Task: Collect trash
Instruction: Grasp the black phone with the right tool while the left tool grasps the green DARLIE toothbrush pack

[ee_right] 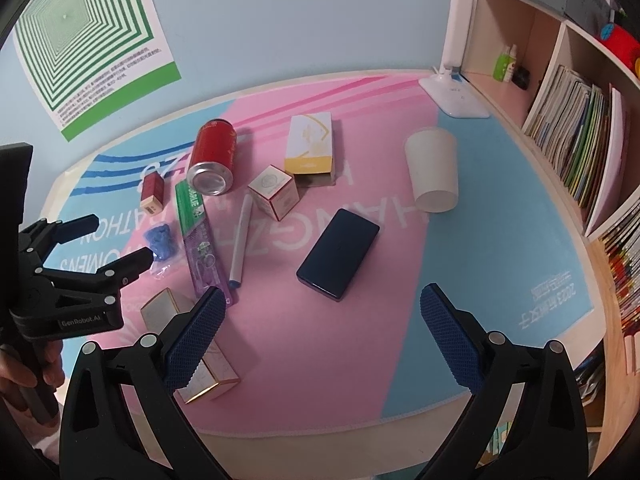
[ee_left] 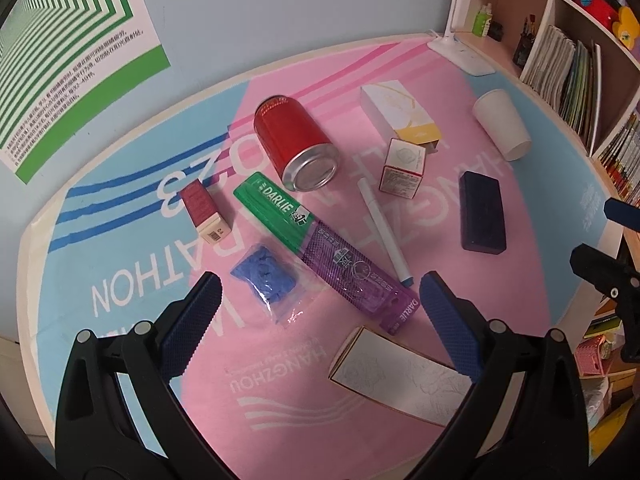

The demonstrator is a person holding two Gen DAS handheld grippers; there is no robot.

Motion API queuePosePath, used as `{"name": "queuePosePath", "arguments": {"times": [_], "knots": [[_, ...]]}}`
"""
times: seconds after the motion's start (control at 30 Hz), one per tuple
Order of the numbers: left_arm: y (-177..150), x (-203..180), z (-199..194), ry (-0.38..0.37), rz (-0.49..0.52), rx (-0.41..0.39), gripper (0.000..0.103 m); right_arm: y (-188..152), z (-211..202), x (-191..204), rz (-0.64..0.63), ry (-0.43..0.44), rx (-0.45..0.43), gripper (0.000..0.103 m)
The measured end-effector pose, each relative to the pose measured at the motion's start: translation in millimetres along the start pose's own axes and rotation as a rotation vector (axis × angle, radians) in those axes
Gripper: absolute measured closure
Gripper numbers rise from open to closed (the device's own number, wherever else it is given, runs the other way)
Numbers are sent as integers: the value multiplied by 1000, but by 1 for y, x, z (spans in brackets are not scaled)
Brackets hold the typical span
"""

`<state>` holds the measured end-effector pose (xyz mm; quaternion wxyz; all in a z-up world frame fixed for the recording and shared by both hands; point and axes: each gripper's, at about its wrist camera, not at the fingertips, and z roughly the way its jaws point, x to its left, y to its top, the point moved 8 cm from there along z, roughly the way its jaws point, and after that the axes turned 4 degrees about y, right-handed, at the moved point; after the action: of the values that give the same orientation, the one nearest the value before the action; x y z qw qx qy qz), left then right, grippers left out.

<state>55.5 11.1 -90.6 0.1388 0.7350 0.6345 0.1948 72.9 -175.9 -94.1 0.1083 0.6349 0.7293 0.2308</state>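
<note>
Both the left gripper [ee_left: 320,308] and right gripper [ee_right: 322,322] hang spread above the mat [ee_right: 500,240], where the light, dentable red can [ee_left: 296,140] suits a mid-body grasp.

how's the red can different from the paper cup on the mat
The red can is metal, glossy and red with a silver end; the paper cup is plain matte white. The can's facing end is closed, while the cup's end toward the camera looks flat and rimmed. Both lie on their sides on the mat.
</note>
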Motion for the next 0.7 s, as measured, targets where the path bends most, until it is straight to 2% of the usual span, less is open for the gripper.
{"name": "queuePosePath", "arguments": {"times": [0.33, 0.43, 0.7], "knots": [[1, 6, 48, -7, -33, 126, 8, -1, 34, -8, 45, 26, 67, 8], [4, 6, 58, -10, -34, 146, 9, 1, 46, -11, 59, 32, 94, 15], [10, 10, 91, -3, -53, 213, 10, 4, 77, -21, 104, 45, 166, 15]]}}
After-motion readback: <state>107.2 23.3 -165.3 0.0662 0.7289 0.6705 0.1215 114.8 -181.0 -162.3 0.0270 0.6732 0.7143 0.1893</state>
